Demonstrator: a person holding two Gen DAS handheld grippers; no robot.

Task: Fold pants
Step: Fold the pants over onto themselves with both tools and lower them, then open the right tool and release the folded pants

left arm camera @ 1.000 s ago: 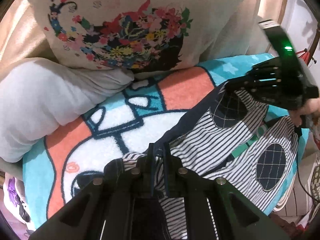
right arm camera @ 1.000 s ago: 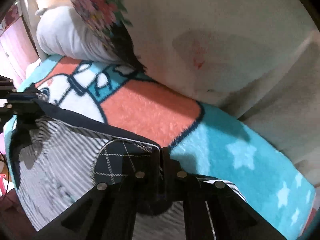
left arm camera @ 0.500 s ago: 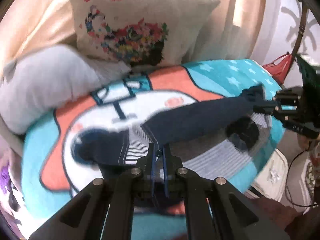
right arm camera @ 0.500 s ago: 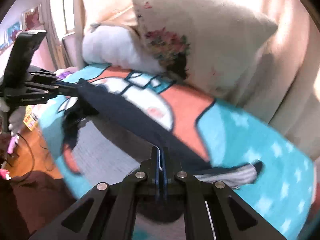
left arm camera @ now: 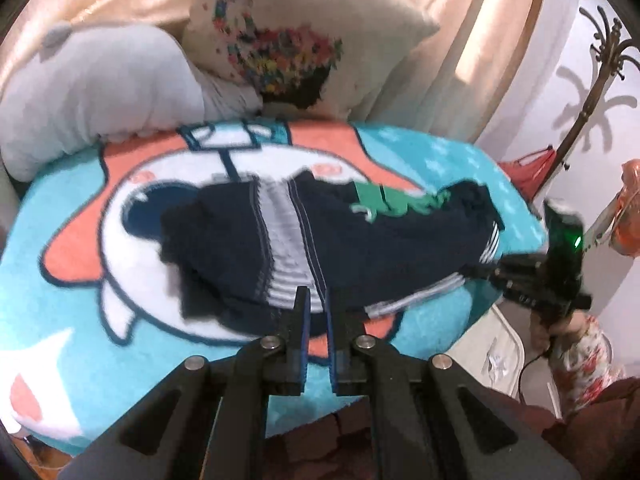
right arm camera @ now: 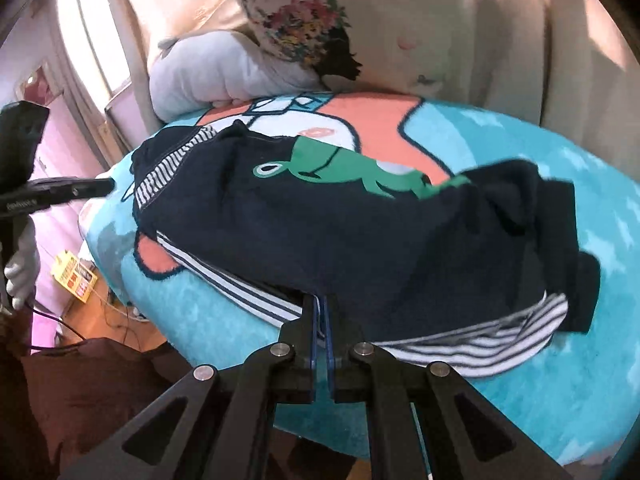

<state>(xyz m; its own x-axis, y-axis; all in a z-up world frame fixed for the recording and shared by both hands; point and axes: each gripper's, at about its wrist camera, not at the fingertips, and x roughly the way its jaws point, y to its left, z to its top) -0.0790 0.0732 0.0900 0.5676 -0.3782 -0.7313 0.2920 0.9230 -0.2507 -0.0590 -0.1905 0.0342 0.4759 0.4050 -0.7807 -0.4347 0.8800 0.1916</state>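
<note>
Curtain (left arm camera: 472, 20): a pale peach drape is being seen behind everything, along the back of the scene.
Blanket (left arm camera: 72, 280): a turquoise fleece with an orange, white and navy cartoon figure is being used as the work surface; its near edge is being seen hanging off in both views.
Grey cushion (left arm camera: 92, 92): it is being propped at the far left edge of the blanket, touching the flowered pillow.
Flowered pillow (left arm camera: 304, 28): it is being leaned upright against the curtain, behind the blanket.
Pants (right arm camera: 360, 232): navy, with a green frog print and striped lining showing at the edges, they are being laid across the middle of the blanket, doubled over and still rumpled, with the near hem toward both tongs.
Coat stand (left arm camera: 588, 92): a dark hooked pole is being seen off to the right of the blanket, against a white wall.
Left gripper (left arm camera: 316, 300): its fingers are being kept nearly together at the near edge of the pants; whether cloth is being pinched between them cannot be told through the blur.
Right gripper (right arm camera: 320, 312): its fingers are being clenched on the striped hem of the pants at the near edge of the blanket.
</note>
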